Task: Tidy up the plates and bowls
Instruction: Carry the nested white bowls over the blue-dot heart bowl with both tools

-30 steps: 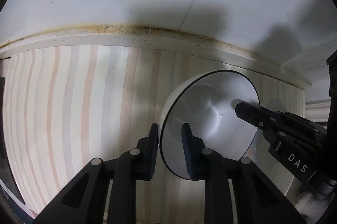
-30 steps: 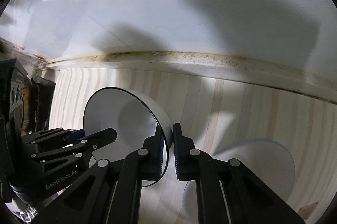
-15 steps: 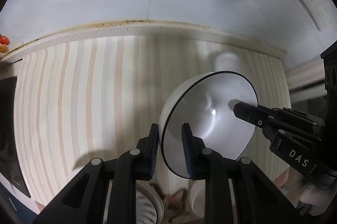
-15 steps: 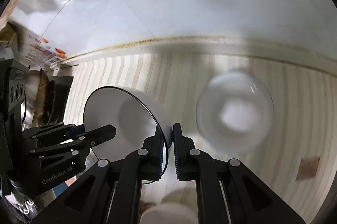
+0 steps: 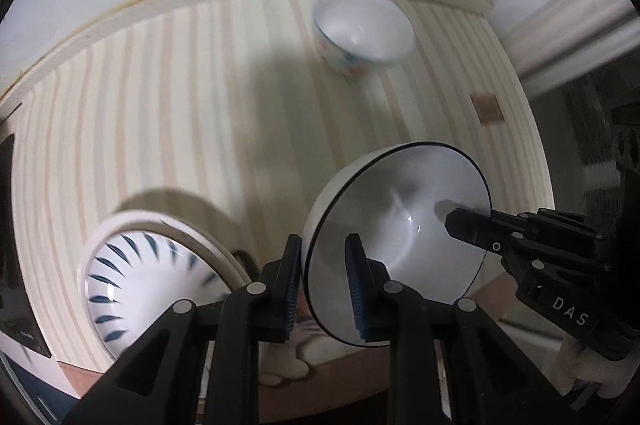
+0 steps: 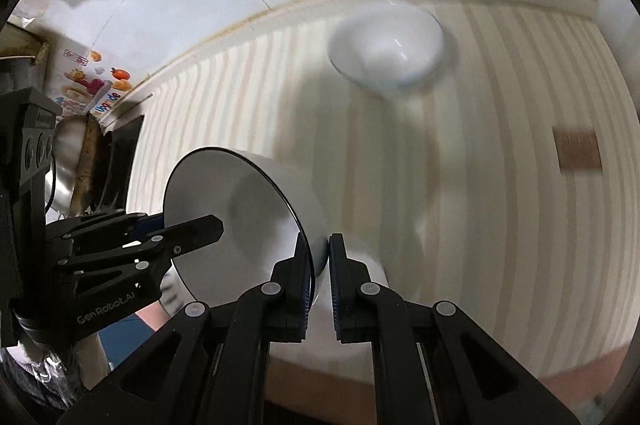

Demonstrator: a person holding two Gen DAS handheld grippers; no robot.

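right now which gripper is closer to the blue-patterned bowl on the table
Left. The left gripper grips the black-rimmed white bowl right beside the blue-patterned bowl; the right gripper grips the white bowl's opposite rim, farther off.

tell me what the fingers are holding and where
Both grippers pinch the rim of one white bowl: the left gripper on its near edge, the right gripper on the opposite edge.

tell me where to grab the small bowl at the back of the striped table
Take the small bowl by its rim, coming from above with one finger inside and one outside. It stands upright and open, apart from other dishes, and its rounded wall looks too wide to span. The black-rimmed bowl fills both grippers, left and right, so one must let go first.
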